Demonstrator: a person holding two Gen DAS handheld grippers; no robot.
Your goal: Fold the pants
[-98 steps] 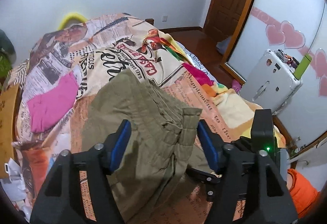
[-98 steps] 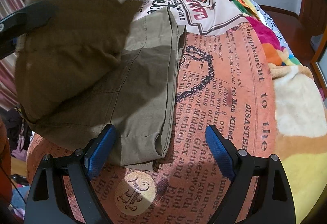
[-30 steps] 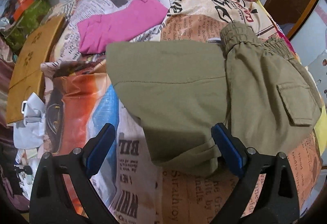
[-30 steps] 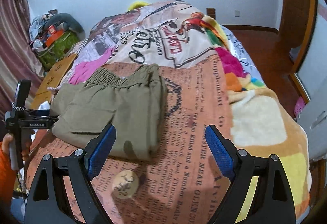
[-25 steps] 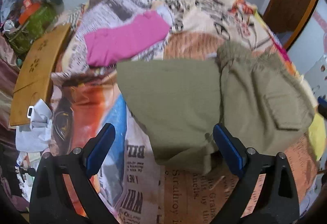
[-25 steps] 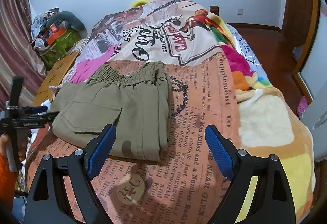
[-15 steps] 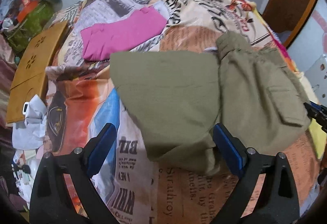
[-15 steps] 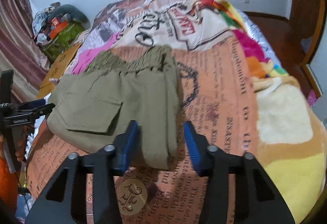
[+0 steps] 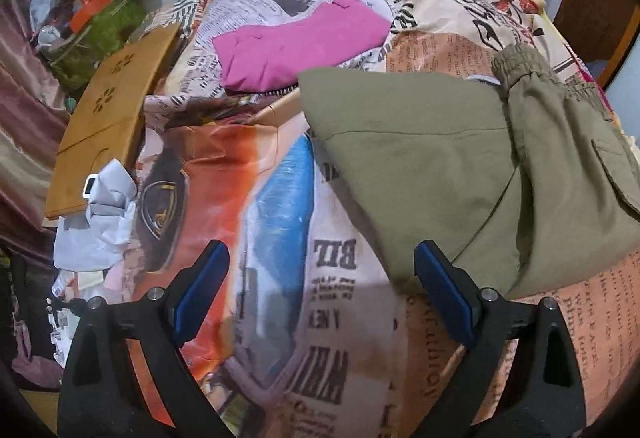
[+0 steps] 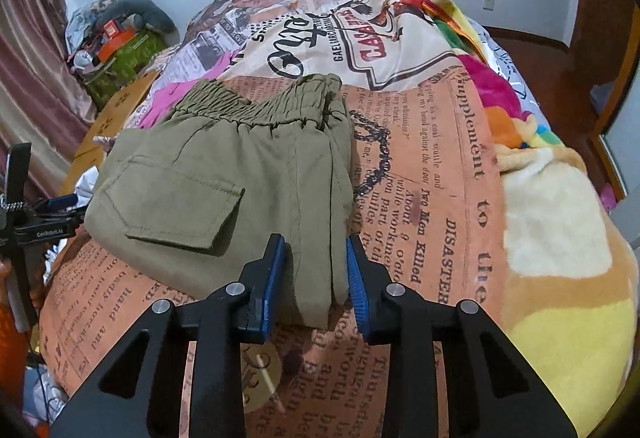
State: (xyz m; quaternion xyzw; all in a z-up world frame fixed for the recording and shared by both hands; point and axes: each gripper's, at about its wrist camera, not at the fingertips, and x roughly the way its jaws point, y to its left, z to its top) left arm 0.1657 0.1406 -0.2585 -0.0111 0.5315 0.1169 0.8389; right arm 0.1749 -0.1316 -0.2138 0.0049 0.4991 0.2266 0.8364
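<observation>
So the left gripper (image 9: 318, 284) has its blue fingers (image 9: 202, 284) spread wide apart with nothing between them, just hovering over the newspaper-print bedspread (image 9: 280, 198) near the left edge of the bed. Off that edge there's a wooden board (image 9: 108, 126) and some crumpled white stuff I can't really make out.

A folded pink garment (image 9: 296, 46) sits further up the bed, just beside the far corner of the olive cargo pants (image 10: 224, 182). The pants themselves lie folded into a chunky stack on the bedspread toward the near end of the bed, elastic waistband (image 10: 264, 106) at the far side and a flap pocket (image 10: 176, 206) facing up.

The right gripper (image 10: 316, 270) is at the near right corner of that stack, and its fingers are closing around the folded edge, with the fabric between them. Looks like the pads are touching the cloth on both sides.

Further right is a fleecy yellow and cream blanket (image 10: 560, 238) over the right edge of the bed.
</observation>
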